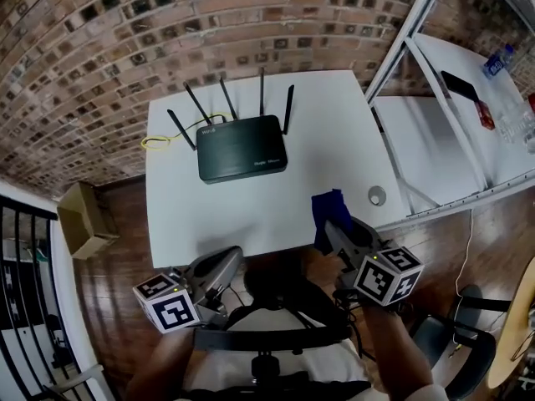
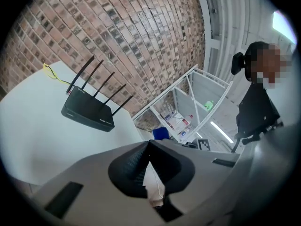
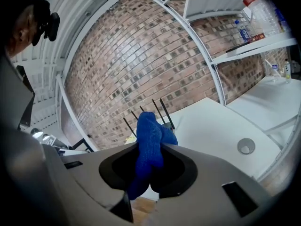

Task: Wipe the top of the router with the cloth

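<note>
One black router (image 1: 242, 147) sits on the white worktop (image 1: 334, 132), with its back toward the brick wall (image 1: 109, 48). Five thin black antennas (image 1: 227, 98) rise from its rear edge. One yellow cable (image 1: 155, 141) loops just left of the router and runs in behind it.

There are two grippers, each with one marker cube. The right gripper (image 1: 336, 225) is out to the near right of the router, well apart from it, at the worktop's near edge. Its fingers are closed on one blue cloth (image 1: 328, 205). In the right gripper view the cloth (image 3: 149, 134) is bunched between the fingers and sticks up past their tips, hiding part of the router, whose antennas show just behind it. The left gripper (image 1: 227, 261) is to the near left of the router, past the worktop's near edge and low by the person's body. Its fingers (image 2: 134, 161) are pressed together at the tips with nothing between them.

A stretch of white worktop lies between the cloth and the router. One small round grey object (image 1: 378, 195) lies on the worktop to the router's right, near the right edge and just beside the cloth. Further right of the router stands a white metal rack (image 1: 435, 73) whose shelf carries a bottle (image 1: 499, 60) and a few small items. One cardboard box (image 1: 84, 218) sits on the wooden floor to the router's left, off the worktop.
</note>
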